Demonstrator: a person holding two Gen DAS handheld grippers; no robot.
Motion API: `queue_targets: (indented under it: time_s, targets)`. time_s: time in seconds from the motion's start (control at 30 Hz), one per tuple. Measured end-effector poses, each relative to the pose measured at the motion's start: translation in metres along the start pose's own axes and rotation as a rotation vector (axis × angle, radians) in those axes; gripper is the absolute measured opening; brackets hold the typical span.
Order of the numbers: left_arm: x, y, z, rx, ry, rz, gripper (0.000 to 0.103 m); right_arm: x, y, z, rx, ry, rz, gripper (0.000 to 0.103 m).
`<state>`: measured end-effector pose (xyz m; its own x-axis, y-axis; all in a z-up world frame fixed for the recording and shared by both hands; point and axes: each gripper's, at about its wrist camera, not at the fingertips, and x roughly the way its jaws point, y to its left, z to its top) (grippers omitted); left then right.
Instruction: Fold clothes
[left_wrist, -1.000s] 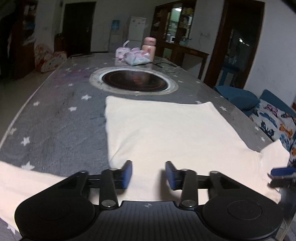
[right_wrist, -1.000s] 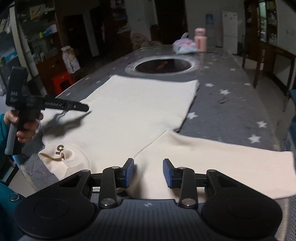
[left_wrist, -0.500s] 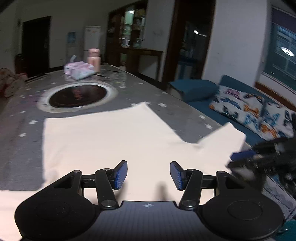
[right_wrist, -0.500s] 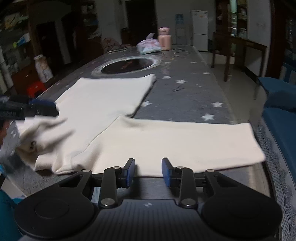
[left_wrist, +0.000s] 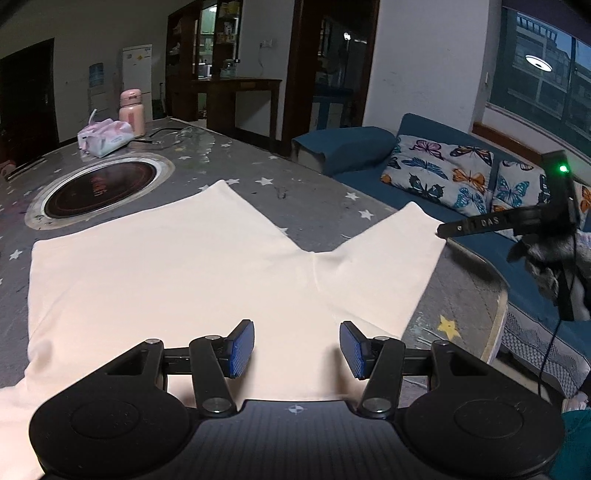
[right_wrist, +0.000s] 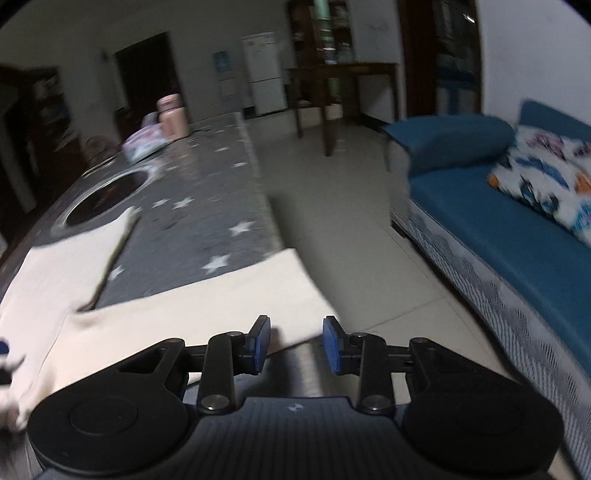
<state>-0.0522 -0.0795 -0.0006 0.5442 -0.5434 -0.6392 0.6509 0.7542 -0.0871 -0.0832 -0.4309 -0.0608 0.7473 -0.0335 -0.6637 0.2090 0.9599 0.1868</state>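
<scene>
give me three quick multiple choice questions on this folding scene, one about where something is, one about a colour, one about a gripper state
1. Where is the pink bottle?
A. on the sofa
B. at the table's far end, beside the tissue pack
C. on the garment

2. What colour is the garment?
A. cream
B. navy
C. red

3. How is the left gripper?
A. shut on the sleeve
B. shut on nothing
C. open above the garment

Answers:
1 B, the bottle stands next to the pack beyond the round cooktop.
2 A, the cloth spread on the starred table is pale cream.
3 C, a wide gap shows between the blue pads with cloth visible beneath.
</scene>
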Motion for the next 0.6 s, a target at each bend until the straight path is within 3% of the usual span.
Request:
queue_targets:
  time_s: [0.27, 0.33, 0.4, 0.6]
  targets:
    - [0.007, -0.009, 0.0, 0.023, 0.013, -0.005, 0.057, 0.008, -0.036, -0.005, 0.198, 0.001, 0.072, 0.032]
    - [0.009, -0.011, 0.0, 0.027, 0.02, -0.003, 0.057, 0.008, -0.041, -0.006, 0.211, -0.007, 0.084, 0.025]
    - [0.01, -0.012, -0.001, 0.032, 0.025, -0.001, 0.057, 0.006, -0.041, -0.004, 0.202, -0.03, 0.072, 0.011]
    - [0.015, -0.016, -0.003, 0.052, 0.035, 0.005, 0.057, -0.018, -0.029, 0.012, 0.156, -0.129, 0.085, 0.004]
